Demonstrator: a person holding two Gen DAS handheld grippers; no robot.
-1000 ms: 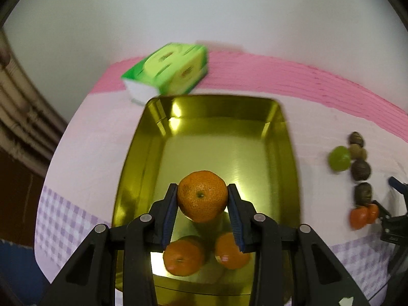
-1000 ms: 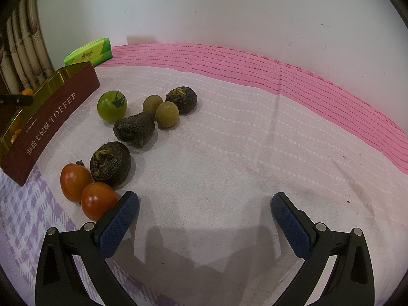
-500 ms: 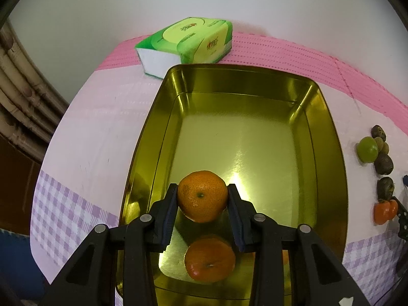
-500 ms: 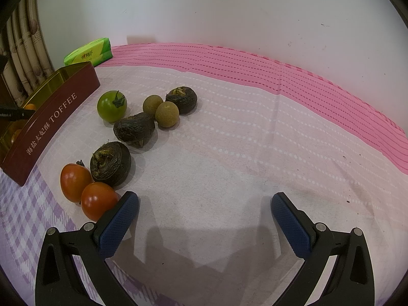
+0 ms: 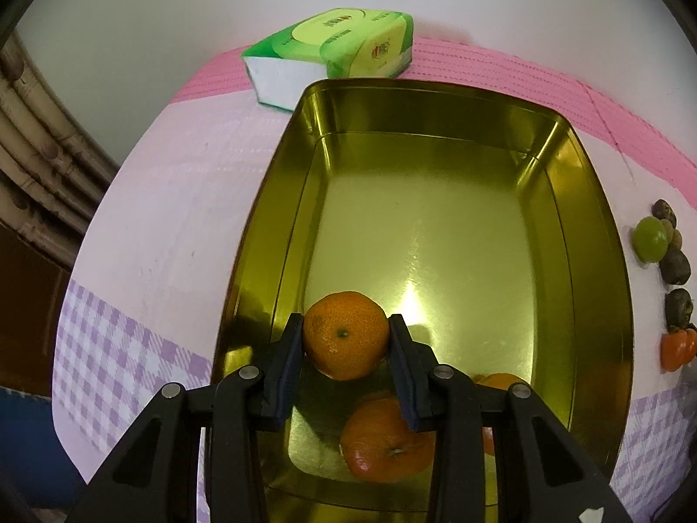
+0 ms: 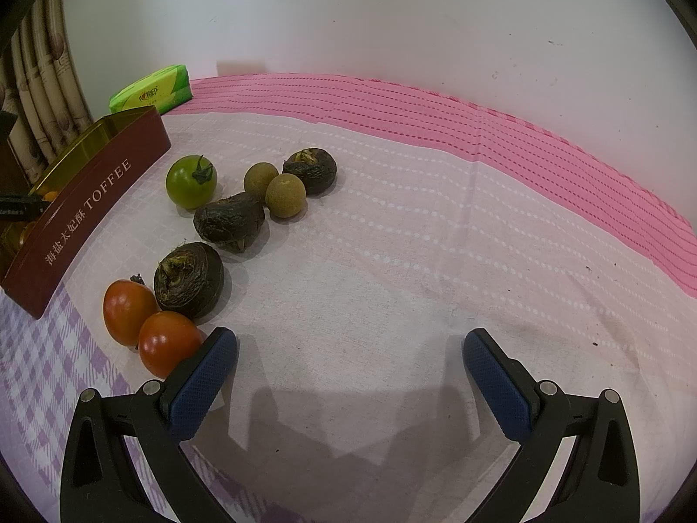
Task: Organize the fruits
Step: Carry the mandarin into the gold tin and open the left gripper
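Tangerine point(image 5: 345, 339) sits clamped between the left gripper point(image 5: 346, 348) pads, above the gold tin point(image 5: 610, 305) holding another tangerine point(image 5: 379, 449). Right gripper point(image 6: 348, 375) gapes empty beside two tomatoes point(image 6: 167, 340).

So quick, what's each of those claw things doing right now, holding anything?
Left gripper: shut on a mandarin, over the gold tin.
Right gripper: open, holding nothing.

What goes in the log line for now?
left gripper: shut on mandarin | over gold tin | right gripper: open, empty
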